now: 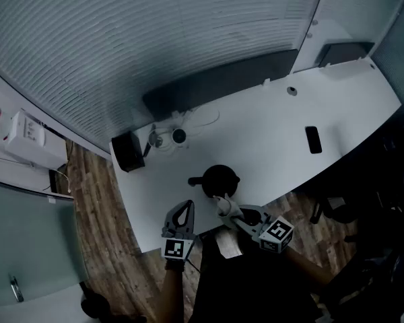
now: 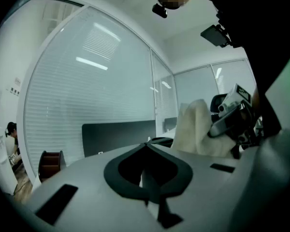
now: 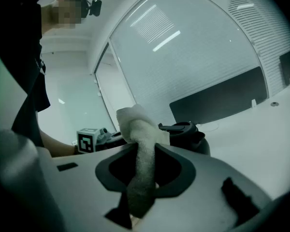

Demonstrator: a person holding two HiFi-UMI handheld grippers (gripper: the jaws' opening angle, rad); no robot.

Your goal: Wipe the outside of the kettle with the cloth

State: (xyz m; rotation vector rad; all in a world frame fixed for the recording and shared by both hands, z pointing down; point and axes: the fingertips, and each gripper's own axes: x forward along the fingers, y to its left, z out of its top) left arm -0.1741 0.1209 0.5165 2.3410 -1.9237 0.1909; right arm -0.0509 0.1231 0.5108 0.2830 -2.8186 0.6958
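Note:
The black kettle (image 1: 219,179) stands on the white table (image 1: 269,140) near its front edge, spout handle to the left. My right gripper (image 1: 224,205) is shut on the pale cloth (image 1: 221,202), just in front of the kettle; whether the cloth touches it cannot be told. In the right gripper view the cloth (image 3: 139,129) stands up out of the jaws, with the kettle (image 3: 189,133) close behind it. My left gripper (image 1: 185,209) is shut and holds nothing, to the left of the right one. In its own view its tips (image 2: 147,145) meet, with the cloth (image 2: 195,127) to the right.
A black phone (image 1: 313,140) lies on the table's right part. A black box (image 1: 128,152) and white cups (image 1: 165,138) with a cable stand at the table's far left. A dark panel (image 1: 222,79) runs along the back edge. Wooden floor (image 1: 97,207) lies left.

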